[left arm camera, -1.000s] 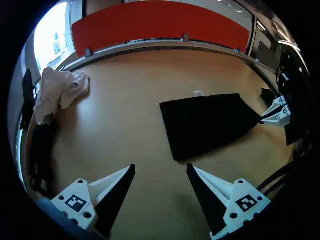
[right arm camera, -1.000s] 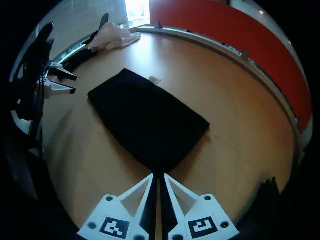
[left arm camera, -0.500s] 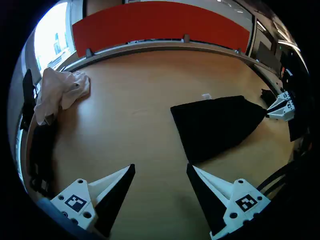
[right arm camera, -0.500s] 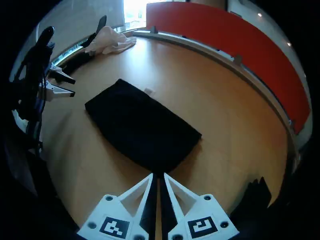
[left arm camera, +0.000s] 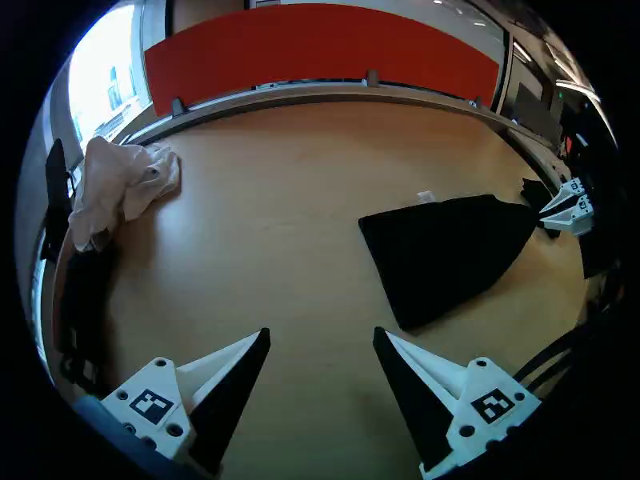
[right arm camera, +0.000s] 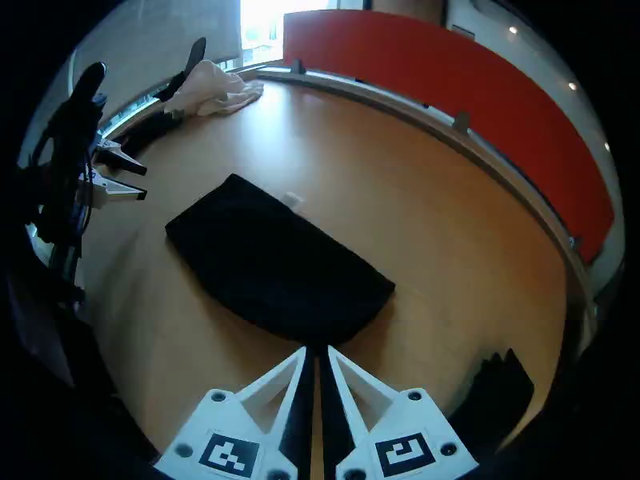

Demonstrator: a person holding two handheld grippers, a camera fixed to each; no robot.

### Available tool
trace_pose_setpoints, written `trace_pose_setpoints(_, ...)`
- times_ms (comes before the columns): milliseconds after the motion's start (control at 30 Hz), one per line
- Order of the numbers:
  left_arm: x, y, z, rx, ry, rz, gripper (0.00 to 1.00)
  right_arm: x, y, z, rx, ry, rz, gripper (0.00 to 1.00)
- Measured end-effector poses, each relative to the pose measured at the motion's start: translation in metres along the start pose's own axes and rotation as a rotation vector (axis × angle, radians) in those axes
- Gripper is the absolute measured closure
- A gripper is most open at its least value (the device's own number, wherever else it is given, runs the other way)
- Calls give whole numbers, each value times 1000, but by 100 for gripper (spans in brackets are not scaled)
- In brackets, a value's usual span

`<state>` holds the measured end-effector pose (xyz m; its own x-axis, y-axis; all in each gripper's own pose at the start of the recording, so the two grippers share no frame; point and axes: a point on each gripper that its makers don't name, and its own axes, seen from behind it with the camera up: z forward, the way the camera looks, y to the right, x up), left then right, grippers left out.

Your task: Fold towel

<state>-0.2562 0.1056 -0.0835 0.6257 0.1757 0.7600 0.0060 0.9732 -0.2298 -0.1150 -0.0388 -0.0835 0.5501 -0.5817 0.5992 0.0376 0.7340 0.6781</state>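
Observation:
A black towel lies folded on the wooden table, with a small white tag at its far edge. In the left gripper view, one corner of it is drawn to a point at the right gripper, far right. My left gripper is open above bare wood, left of the towel's near corner and apart from it. In the right gripper view, my right gripper is shut on the near edge of the towel. The left gripper stands open far left.
A heap of pale cloth sits at the table's far left corner, seen as pale cloth in the right gripper view. A red divider panel runs along the back edge. A small dark object lies near the table's edge.
The right gripper has dragged the towel across the table, away from my left gripper. The left gripper has stayed open and in place.

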Motion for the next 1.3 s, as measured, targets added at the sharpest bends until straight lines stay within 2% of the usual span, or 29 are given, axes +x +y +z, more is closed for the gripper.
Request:
trace_pose_setpoints(467,2,2,-3,5,7,-12,4,56,-12,-10,15,101,-72,89)
trace_pose_setpoints(867,4,-2,-9,15,17,-26,4,110,-37,-12,56,171,-166,87)
trace_pose_setpoints(1300,-1,-12,-17,33,21,-52,4,131,-71,-1,125,183,-225,85)
